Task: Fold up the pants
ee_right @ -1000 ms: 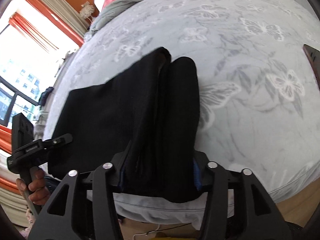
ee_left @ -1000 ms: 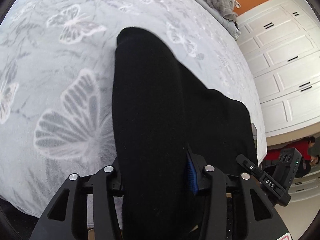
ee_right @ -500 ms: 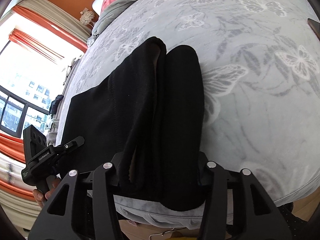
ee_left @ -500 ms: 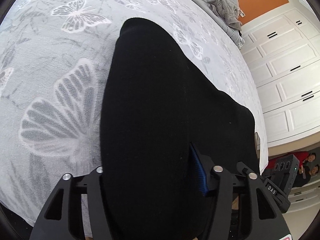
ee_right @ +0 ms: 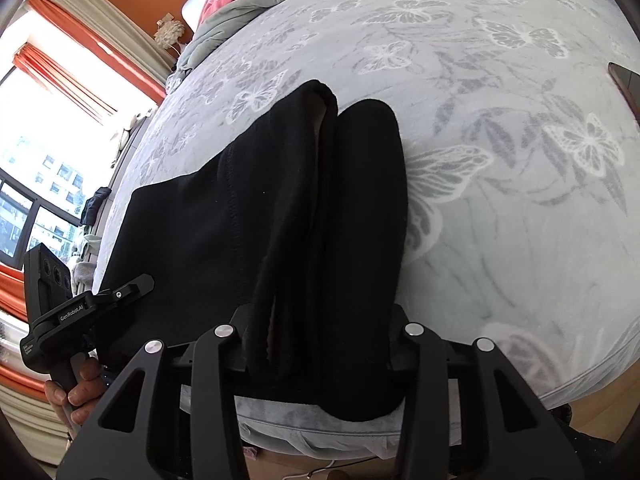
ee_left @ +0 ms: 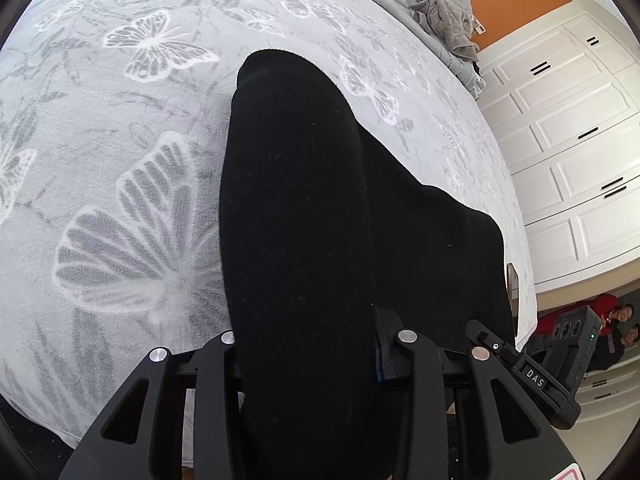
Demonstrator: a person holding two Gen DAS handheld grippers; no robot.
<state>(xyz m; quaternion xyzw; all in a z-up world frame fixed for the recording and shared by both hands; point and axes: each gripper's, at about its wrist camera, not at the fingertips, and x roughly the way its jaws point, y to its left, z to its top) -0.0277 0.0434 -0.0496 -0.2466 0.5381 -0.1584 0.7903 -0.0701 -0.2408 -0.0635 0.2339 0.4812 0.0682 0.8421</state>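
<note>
The black pants (ee_left: pixel 304 216) lie on a bed, near its front edge. The cloth looks soft and fuzzy, and it is folded into a long, thick roll with a round end. A flatter part of the pants spreads out to one side.

The left gripper (ee_left: pixel 310 354) has its fingers clenched on the near end of the roll. The right gripper (ee_right: pixel 318 344) also squeezes a thick bunch of the same pants between its fingers. There the layers show a stitched seam and a soft rolled hem.

The bed cover (ee_right: pixel 500 152) is pale grey and plush, with white and grey butterflies and leaves on it. A crumpled grey blanket (ee_left: pixel 436 12) sits at the far end of the bed. White cupboard doors (ee_left: pixel 572 152) with dark slots stand beside the bed.
</note>
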